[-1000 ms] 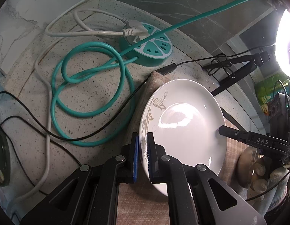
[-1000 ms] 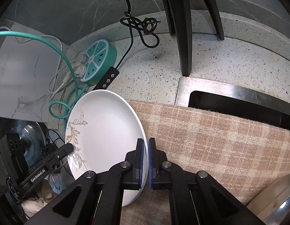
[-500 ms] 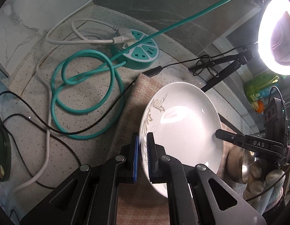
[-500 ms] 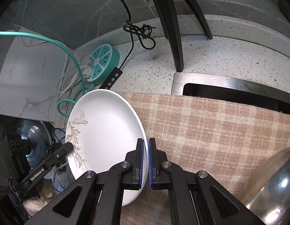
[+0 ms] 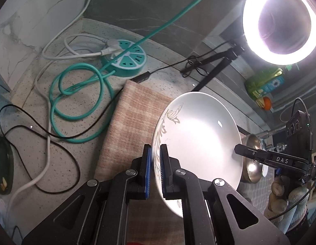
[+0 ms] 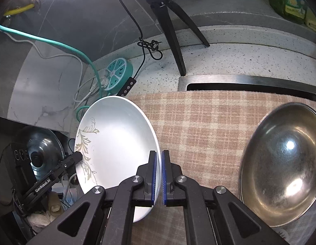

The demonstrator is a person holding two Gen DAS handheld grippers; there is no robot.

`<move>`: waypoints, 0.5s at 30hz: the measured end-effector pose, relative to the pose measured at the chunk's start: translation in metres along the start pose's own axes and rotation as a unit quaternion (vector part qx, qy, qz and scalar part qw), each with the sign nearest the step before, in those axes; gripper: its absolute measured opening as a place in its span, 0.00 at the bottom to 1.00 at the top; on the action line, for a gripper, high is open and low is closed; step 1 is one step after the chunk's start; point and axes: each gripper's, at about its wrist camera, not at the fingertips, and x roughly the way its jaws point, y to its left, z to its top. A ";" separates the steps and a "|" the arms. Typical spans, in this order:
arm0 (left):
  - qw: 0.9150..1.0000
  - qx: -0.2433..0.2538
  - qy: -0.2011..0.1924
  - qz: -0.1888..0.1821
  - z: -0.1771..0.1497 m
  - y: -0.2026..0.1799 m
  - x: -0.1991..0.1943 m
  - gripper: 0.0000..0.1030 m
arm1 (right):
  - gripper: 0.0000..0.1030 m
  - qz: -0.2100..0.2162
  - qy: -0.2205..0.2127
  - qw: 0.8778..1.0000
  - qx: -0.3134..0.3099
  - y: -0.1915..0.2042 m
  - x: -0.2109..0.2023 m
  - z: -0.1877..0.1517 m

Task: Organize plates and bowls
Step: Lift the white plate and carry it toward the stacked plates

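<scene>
Both grippers, left (image 5: 155, 169) and right (image 6: 159, 175), pinch the white leaf-patterned plate (image 6: 119, 143) by opposite rims (airborne); next, lower it evenly beside the steel bowl (image 6: 280, 163).

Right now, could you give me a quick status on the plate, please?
Left gripper and right gripper both shut on white plate rim. Plate above checked cloth. Steel bowl right, apart.

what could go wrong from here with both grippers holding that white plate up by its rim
1. The left gripper and right gripper each pinch only a thin edge of the white plate; if one pulls away from the other, the plate could slip out and fall onto the checked cloth.
2. The steel bowl sits close on the right; swinging the plate that way could knock it.
3. The teal cable and black cable lie loose nearby and could snag.
</scene>
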 end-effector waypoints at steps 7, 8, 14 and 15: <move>0.999 0.032 0.010 -0.027 -0.014 -0.023 -0.005 0.06 | 0.05 -0.008 -0.025 0.999 0.035 -0.018 -0.035 -0.031; 0.999 0.038 0.011 -0.030 -0.016 -0.026 -0.005 0.06 | 0.05 -0.010 -0.027 0.999 0.039 -0.020 -0.038 -0.035; 0.998 0.050 0.013 -0.040 -0.028 -0.046 -0.009 0.06 | 0.05 -0.010 -0.037 0.998 0.053 -0.037 -0.061 -0.053; 0.998 0.050 0.013 -0.041 -0.031 -0.048 -0.010 0.06 | 0.05 -0.009 -0.037 0.998 0.054 -0.040 -0.064 -0.055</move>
